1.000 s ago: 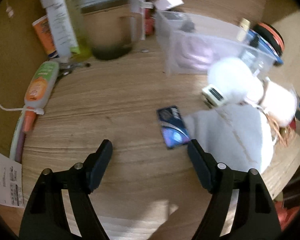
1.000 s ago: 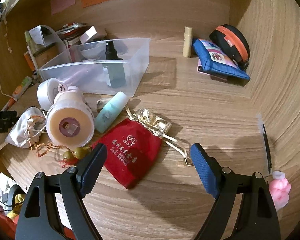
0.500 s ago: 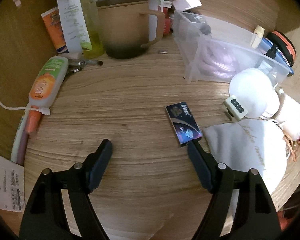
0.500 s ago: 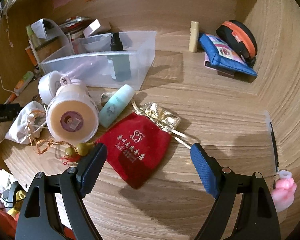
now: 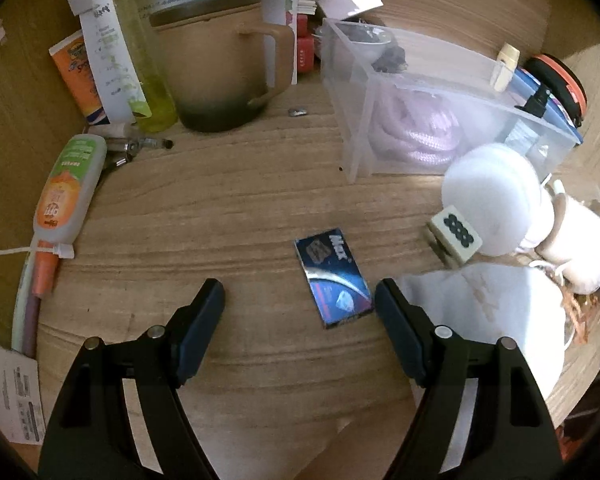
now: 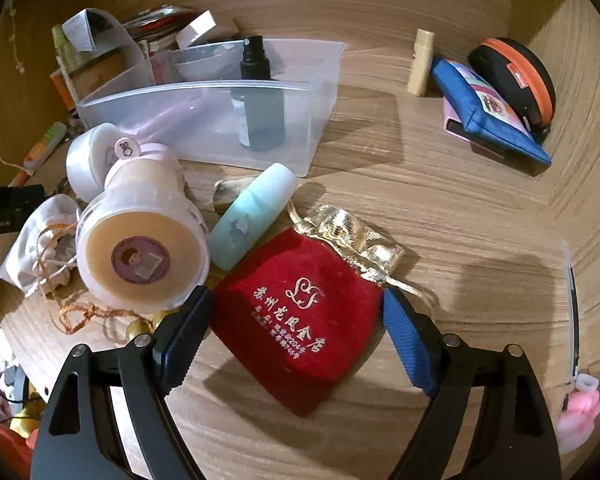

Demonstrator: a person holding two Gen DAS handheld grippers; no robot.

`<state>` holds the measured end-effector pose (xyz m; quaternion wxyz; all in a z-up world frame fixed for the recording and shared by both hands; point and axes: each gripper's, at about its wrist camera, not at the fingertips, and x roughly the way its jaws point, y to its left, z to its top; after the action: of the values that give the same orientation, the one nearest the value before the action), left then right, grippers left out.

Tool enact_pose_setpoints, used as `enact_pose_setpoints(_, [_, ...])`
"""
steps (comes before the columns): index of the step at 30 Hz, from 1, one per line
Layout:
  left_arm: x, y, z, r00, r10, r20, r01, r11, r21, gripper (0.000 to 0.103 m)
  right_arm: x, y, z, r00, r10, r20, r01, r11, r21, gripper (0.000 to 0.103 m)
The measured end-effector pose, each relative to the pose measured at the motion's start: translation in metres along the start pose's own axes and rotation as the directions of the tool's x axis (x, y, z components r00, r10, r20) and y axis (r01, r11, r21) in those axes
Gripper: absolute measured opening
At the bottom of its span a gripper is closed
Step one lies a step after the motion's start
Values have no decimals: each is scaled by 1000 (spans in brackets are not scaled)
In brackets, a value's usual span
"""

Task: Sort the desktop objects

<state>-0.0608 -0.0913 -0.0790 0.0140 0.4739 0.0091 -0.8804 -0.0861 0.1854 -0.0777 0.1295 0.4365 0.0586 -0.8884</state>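
My left gripper (image 5: 300, 304) is open and empty above the wooden desk; a small dark blue card packet (image 5: 332, 280) lies flat just ahead, near its right finger. A white cloth pouch (image 5: 484, 304) lies to the right. My right gripper (image 6: 296, 312) is open, its fingers on either side of a red velvet pouch (image 6: 300, 320) with gold trim. A mint tube (image 6: 252, 216) and a round clear jar (image 6: 140, 256) lie just beyond. A clear plastic bin (image 6: 204, 116) holds a dark spray bottle (image 6: 260, 96); in the left view (image 5: 440, 112) it shows a pink cord.
A brown mug (image 5: 216, 68), yellow-green bottle (image 5: 140, 52) and orange-green tube (image 5: 68, 192) stand at the left. A white round case (image 5: 492, 196) sits by the bin. A blue pouch (image 6: 488, 116), black-orange case (image 6: 516, 76) and beige stick (image 6: 420, 60) lie at the far right. A pink object (image 6: 580, 416) is at the right edge.
The left gripper has swung right and closer to the blue packet, which now sits nearer its middle. The right gripper has moved forward and down so its fingers flank the red pouch.
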Motion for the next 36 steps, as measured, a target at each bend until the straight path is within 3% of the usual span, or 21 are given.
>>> enact_pose_setpoints(2, [0,-1,1,1000,4,1,-4,1000,-2,75,1,-3,1,1000,-2,2,2,1000,11,80])
enact_pose_setpoints(4, [0,-3,3,1000,2,1,-2,1000,1,69,1,-4,2,1000,-18,11,18,1000,17,70])
enact_pose_setpoints(6, [-1,-3,4,1000,1,4,-1,1000,3,54,0,-6,3,1000,-23,20,22,1000,22,60])
enact_pose_setpoints(12, [0,-4,8,1000,-2,20,2,1000,17,29,-3,-16,4,999,-13,41,11,999,48,29])
enact_pose_setpoints(16, [1,-4,5,999,-1,37,0,1000,23,29,-5,-22,4,999,17,45,-20,997,70,16])
enact_pose_setpoints(22, [-4,1,2,998,-23,53,24,999,-23,28,-20,-35,4,996,14,93,-25,992,121,13])
enact_pose_setpoints(29, [-37,-4,9,988,-25,151,31,999,-37,26,-45,-42,15,984,8,177,-31,991,133,13])
enact_pose_setpoints(31, [-45,-9,12,984,-33,172,38,999,-27,5,-53,-41,21,978,12,206,-39,992,124,13])
enact_pose_setpoints(36, [-54,-16,20,978,-43,203,45,999,-6,3,-70,-33,39,962,21,271,-46,995,86,13])
